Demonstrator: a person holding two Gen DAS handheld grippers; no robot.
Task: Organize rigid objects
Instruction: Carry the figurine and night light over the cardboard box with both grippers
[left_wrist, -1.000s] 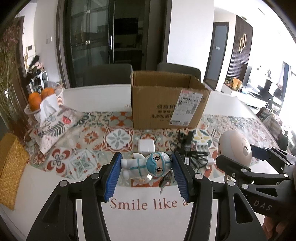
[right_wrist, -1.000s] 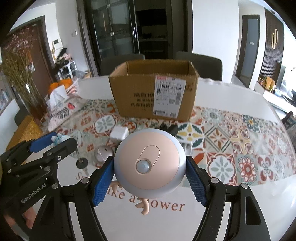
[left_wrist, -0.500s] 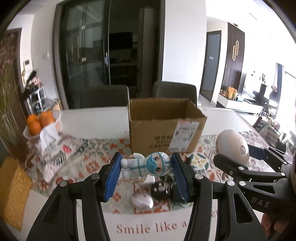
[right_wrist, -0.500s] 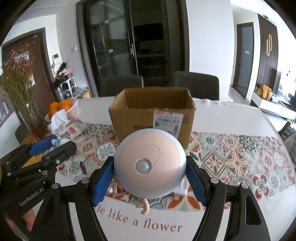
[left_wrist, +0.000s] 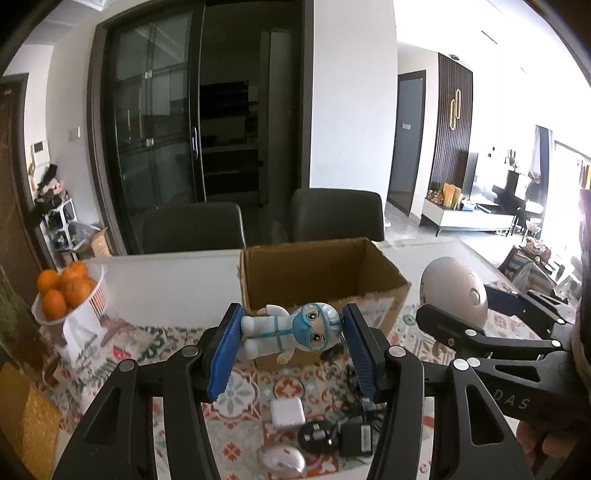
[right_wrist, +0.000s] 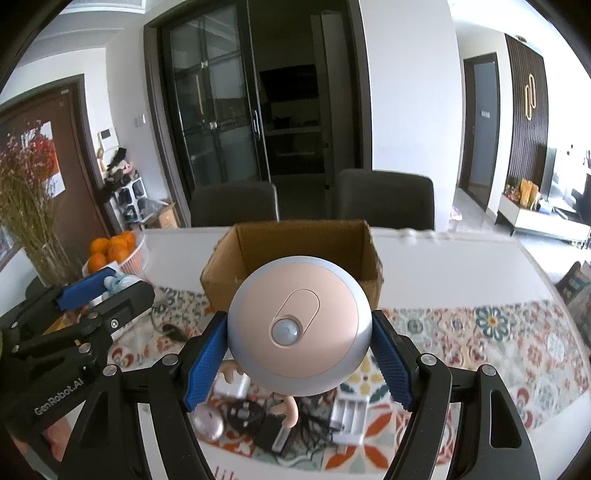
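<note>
My left gripper is shut on a small doll in a white and blue protective suit, held sideways in the air in front of the open cardboard box. My right gripper is shut on a round pink and silver night light with small antlers hanging below it. It hangs above the table, just before the same box. Each gripper shows in the other's view: the right one at the right, the left one at the left.
On the patterned runner below lie a white charger, black adapters with cords, a white mouse and a white battery holder. A basket of oranges stands at the left. Two dark chairs sit behind the table.
Both grippers have risen with their objects and come closer to the box, whose open top now shows. The table items have dropped lower in both views.
</note>
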